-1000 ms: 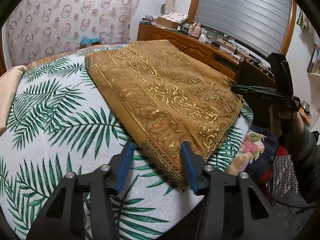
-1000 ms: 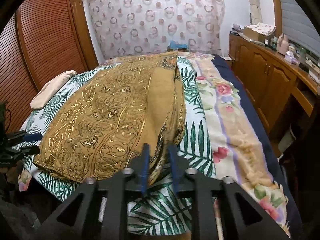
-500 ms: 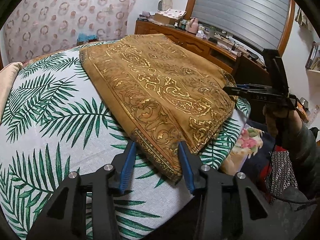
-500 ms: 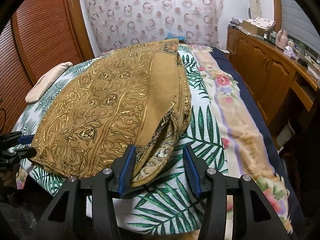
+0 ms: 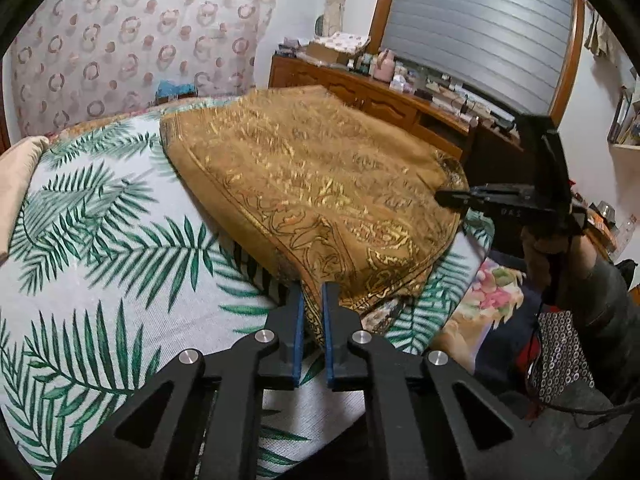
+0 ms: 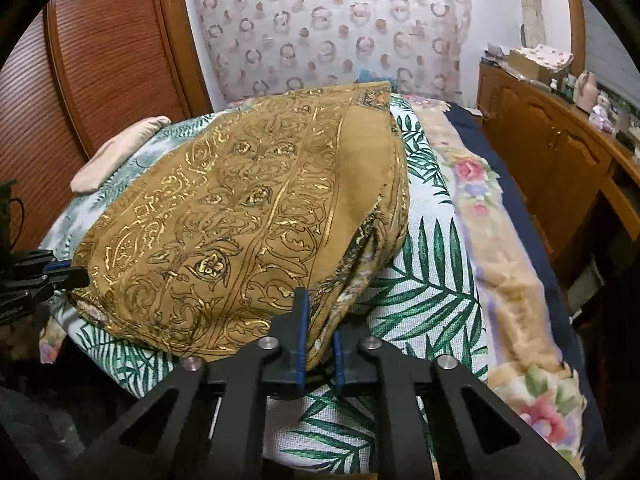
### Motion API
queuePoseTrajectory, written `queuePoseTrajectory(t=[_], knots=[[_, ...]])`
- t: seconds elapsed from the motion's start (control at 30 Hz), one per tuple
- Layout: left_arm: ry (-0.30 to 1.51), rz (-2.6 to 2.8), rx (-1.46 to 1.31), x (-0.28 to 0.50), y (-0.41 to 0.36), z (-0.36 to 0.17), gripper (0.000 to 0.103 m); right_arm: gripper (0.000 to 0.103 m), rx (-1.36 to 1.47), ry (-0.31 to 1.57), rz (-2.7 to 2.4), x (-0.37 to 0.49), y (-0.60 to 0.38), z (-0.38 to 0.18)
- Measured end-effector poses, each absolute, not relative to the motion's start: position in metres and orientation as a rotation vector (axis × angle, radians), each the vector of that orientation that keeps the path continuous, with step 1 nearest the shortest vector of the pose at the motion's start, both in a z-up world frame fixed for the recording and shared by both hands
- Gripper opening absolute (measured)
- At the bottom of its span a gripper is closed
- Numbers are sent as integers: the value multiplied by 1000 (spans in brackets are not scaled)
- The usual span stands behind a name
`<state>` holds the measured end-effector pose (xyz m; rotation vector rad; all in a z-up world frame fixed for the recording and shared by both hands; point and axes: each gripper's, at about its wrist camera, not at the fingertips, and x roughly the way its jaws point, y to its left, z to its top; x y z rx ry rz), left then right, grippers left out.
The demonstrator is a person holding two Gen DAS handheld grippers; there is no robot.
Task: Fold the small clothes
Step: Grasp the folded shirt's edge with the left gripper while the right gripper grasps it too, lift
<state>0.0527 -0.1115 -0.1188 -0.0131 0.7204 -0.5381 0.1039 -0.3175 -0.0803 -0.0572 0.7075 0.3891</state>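
Note:
A brown cloth with gold ornament [image 5: 320, 184] lies folded on the palm-leaf bedspread [image 5: 104, 248]; it also shows in the right wrist view [image 6: 248, 216]. My left gripper [image 5: 311, 300] is shut on the cloth's near left corner. My right gripper [image 6: 320, 320] is shut on the near right corner, where several layers bunch between the blue pads. The near edge of the cloth is raised off the bed between the two grippers. Each gripper shows in the other's view, the right one [image 5: 452, 196] and the left one [image 6: 68, 274].
A beige pillow [image 6: 120, 152] lies at the bed's far left. A floral blanket [image 6: 508, 260] runs along the bed's right side. A wooden dresser with clutter [image 6: 568, 152] stands to the right, a wooden wardrobe [image 6: 92, 64] to the left.
Both grippers, open around the cloth's near corners half a second ago, have shut on them. The near edge of the cloth has lifted and the far part blurs with motion.

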Motion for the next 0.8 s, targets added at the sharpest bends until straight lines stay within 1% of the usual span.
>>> queuePoseTrajectory(t=[0.13, 0.4, 0.63, 0.8], knots=[[666, -542, -35, 50, -108, -99, 8, 6, -24, 651, 397, 97, -323, -75], [587, -560, -73, 61, -98, -63, 8, 5, -9, 542, 418, 84, -328, -47], [524, -543, -76, 106, -92, -25, 8, 5, -10, 473, 440, 106, -331, -17], [498, -517, -82, 141, -87, -11, 8, 5, -31, 432, 446, 133, -320, -7]])
